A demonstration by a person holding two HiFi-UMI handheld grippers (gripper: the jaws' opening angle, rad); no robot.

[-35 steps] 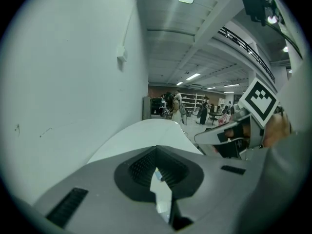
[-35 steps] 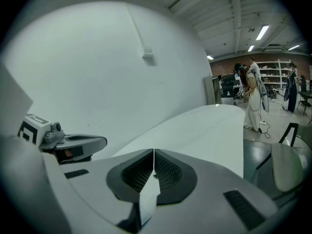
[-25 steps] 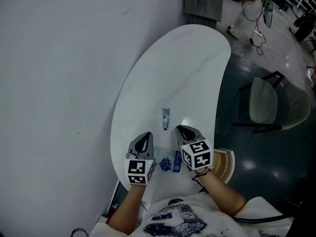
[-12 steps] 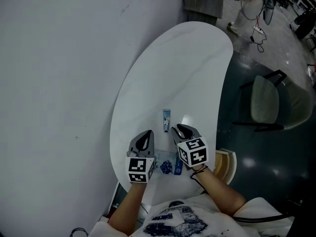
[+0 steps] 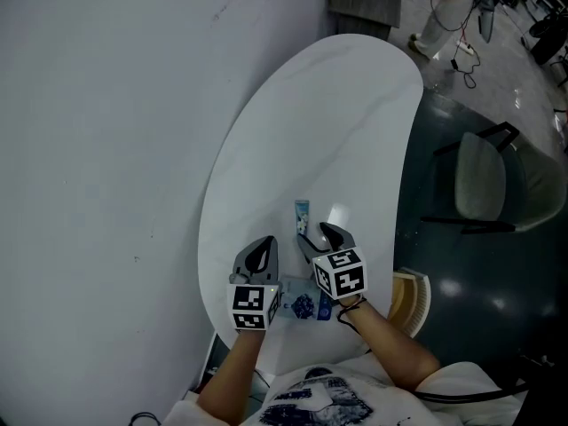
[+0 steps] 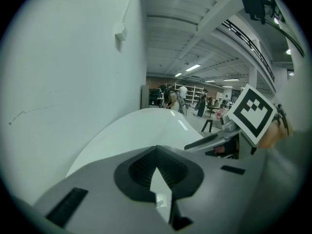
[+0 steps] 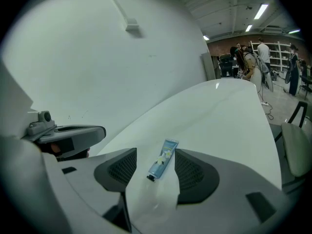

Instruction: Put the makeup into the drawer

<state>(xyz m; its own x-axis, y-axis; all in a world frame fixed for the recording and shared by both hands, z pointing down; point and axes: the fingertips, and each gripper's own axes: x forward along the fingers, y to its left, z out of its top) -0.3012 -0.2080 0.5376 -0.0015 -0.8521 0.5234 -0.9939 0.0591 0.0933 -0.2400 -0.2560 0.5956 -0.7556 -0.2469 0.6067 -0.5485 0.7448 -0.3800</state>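
A small light-blue makeup tube [image 5: 302, 216] [image 7: 163, 158] lies flat on the white oval table [image 5: 293, 140], cap end toward me. My right gripper [image 5: 312, 238] [image 7: 155, 167] is low over the table just short of the tube; its jaws have just been opening and now stand wide, with the tube's near end between the pads [image 7: 122, 167] and untouched. My left gripper [image 5: 260, 248] [image 6: 158, 172] is shut and empty beside it on the left. No drawer shows clearly.
A clear box with blue patterned items [image 5: 306, 307] sits at the table's near edge under my grippers. A grey wall [image 5: 98, 149] borders the table's left. A padded chair [image 5: 484, 189] and a round wooden object [image 5: 410, 298] stand on the dark floor to the right.
The right gripper's jaws went from shut to wide open, and it sank a little closer to the tube. The left gripper dropped slightly and stays shut. The tube has not moved.
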